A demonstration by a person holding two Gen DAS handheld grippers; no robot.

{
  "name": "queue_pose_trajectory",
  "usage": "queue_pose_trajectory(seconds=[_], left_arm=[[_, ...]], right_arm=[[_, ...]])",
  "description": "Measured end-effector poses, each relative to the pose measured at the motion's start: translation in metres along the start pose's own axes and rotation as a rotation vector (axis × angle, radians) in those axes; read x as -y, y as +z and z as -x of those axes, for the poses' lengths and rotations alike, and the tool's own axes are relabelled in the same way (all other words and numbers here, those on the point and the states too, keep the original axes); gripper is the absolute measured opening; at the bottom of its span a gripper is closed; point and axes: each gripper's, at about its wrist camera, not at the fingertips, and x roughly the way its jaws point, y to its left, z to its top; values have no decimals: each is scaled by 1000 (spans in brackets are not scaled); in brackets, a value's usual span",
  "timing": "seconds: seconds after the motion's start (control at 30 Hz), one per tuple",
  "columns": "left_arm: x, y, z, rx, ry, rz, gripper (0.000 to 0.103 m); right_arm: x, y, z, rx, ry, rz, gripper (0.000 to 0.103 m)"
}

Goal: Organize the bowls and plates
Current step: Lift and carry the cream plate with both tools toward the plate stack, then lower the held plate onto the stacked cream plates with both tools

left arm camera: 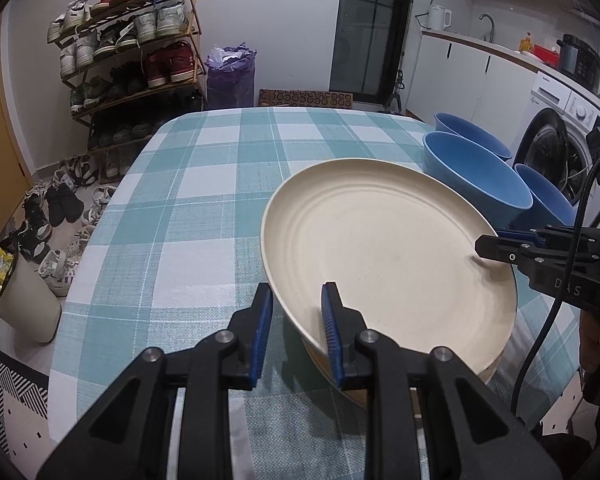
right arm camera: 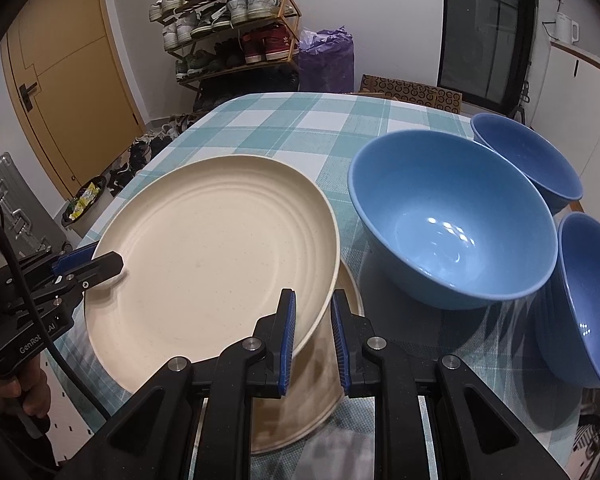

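Observation:
A cream ribbed plate [left arm camera: 388, 256] [right arm camera: 216, 248] is held tilted above a second cream plate [right arm camera: 308, 396] that lies on the checked table [left arm camera: 188, 216]. My left gripper [left arm camera: 297, 300] straddles the top plate's near rim, one finger on each side, with a gap left between the pads. My right gripper [right arm camera: 313, 304] straddles the opposite rim the same way. Each gripper also shows in the other's view, the right gripper [left arm camera: 480, 246] and the left gripper [right arm camera: 116, 264], jaws over the rim. Three blue bowls [right arm camera: 452, 220] [right arm camera: 528, 156] [right arm camera: 588, 304] stand to the right of the plates.
The table [right arm camera: 284, 120] has a teal and white checked cloth. A bin [left arm camera: 24, 296] and several shoes lie on the floor to the left, with a shoe rack [left arm camera: 132, 52] behind. A washing machine [left arm camera: 556, 140] and kitchen counter stand at the right.

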Motion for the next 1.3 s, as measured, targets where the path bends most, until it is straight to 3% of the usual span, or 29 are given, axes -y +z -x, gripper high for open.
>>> queue_pose_trajectory(seconds=[0.87,1.3], left_arm=[[24,-13,-18,-75,27,-109,23],[31,-21,-24,-95,71,-176,29]], right_arm=[[3,-29,-1,-7,-64,6,18],[-10,-43,-6,-13,-158,50,19]])
